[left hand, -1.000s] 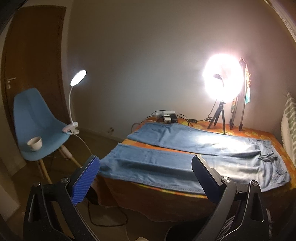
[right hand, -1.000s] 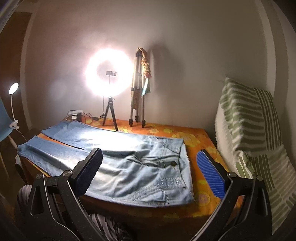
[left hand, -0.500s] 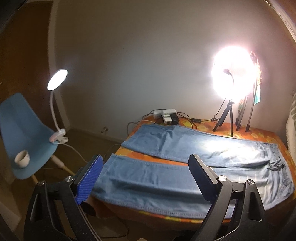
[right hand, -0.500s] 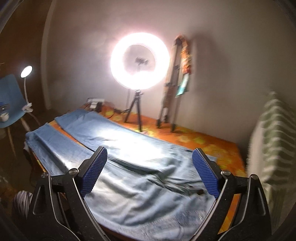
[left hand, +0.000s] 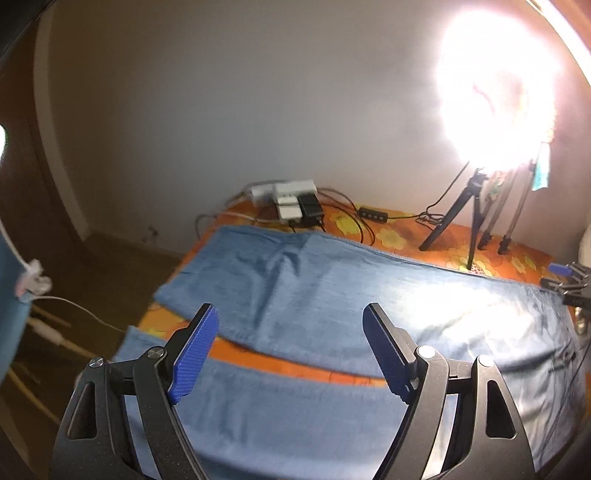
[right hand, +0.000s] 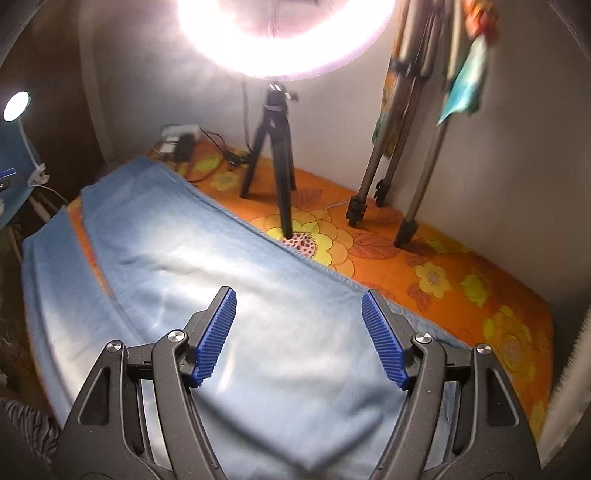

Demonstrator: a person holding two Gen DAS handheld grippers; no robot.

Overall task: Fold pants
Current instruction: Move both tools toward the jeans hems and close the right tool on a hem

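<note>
Left wrist: left gripper (left hand: pixel 291 354) open over flat pants (left hand: pixel 332 295)

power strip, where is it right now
The power strip sits at the far left corner of the orange flowered bedspread against the wall, just beyond the hem of the far jeans leg, left of the ring-light tripod.

Ring light (right hand: pixel 284 33) glares — edges blurred, dim.
</note>
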